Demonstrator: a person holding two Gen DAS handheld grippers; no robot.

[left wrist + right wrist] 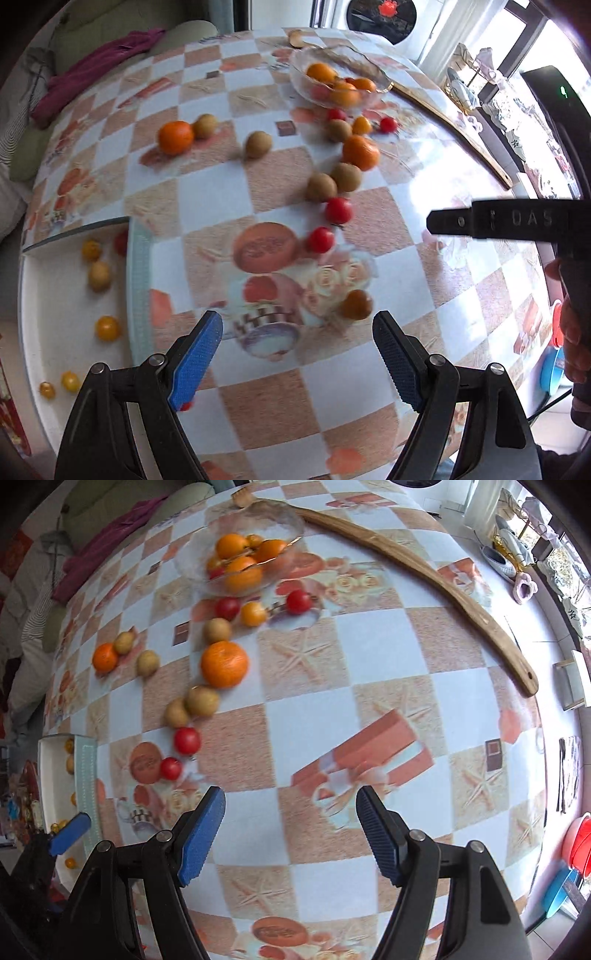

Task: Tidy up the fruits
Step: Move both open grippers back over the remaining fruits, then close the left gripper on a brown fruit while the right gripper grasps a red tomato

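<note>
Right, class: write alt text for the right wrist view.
Open blue-padded tongs hover, empty, over a checkered tablecloth strewn with oranges, red tomatoes and brown fruits; a glass bowl of oranges sits beyond.

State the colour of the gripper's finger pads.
Blue pads, clearest in the right wrist view.

The desk point(369, 716) wears a glossy printed checked cover, throwing back window glare; the bowl point(192, 559) is clear glass with a textured rim; the long stick point(424, 576) is bare matt wood; the tray point(59, 295) looks smooth white plastic; the left claw point(297, 354) has black matt plastic arms, ribbed blue pads, bright metal pins; the oranges point(224, 663) are dimpled, the tomatoes point(187, 740) shiny.
</note>
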